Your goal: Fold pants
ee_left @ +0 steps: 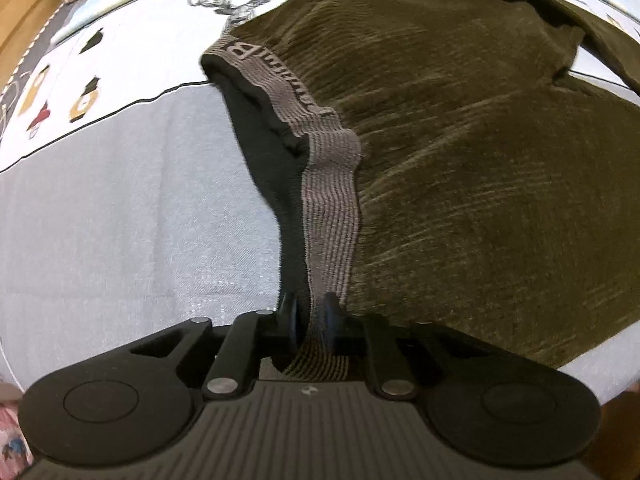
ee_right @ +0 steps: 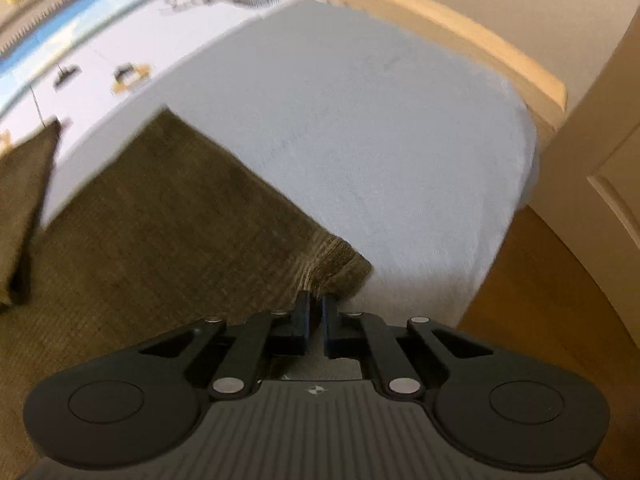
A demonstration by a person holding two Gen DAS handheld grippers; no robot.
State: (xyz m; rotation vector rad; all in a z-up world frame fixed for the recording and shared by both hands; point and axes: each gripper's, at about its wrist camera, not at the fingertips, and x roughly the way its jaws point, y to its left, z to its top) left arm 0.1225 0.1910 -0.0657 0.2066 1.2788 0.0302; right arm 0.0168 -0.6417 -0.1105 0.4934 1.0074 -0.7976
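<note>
Olive-brown corduroy pants (ee_left: 460,152) lie on a pale grey bed sheet (ee_left: 120,208). Their grey ribbed waistband (ee_left: 332,200) runs up the middle of the left wrist view. My left gripper (ee_left: 314,316) is shut on the waistband, which is pulled taut toward it. In the right wrist view a pant leg (ee_right: 168,216) stretches across the sheet, and my right gripper (ee_right: 315,308) is shut on its ribbed cuff (ee_right: 332,268). A second piece of the pants (ee_right: 24,200) shows at the far left.
The sheet has a printed band with a deer and small figures (ee_left: 240,4) at the far side. A wooden bed frame (ee_right: 500,52) borders the mattress, with wooden floor (ee_right: 560,300) and a pale door (ee_right: 608,160) to the right.
</note>
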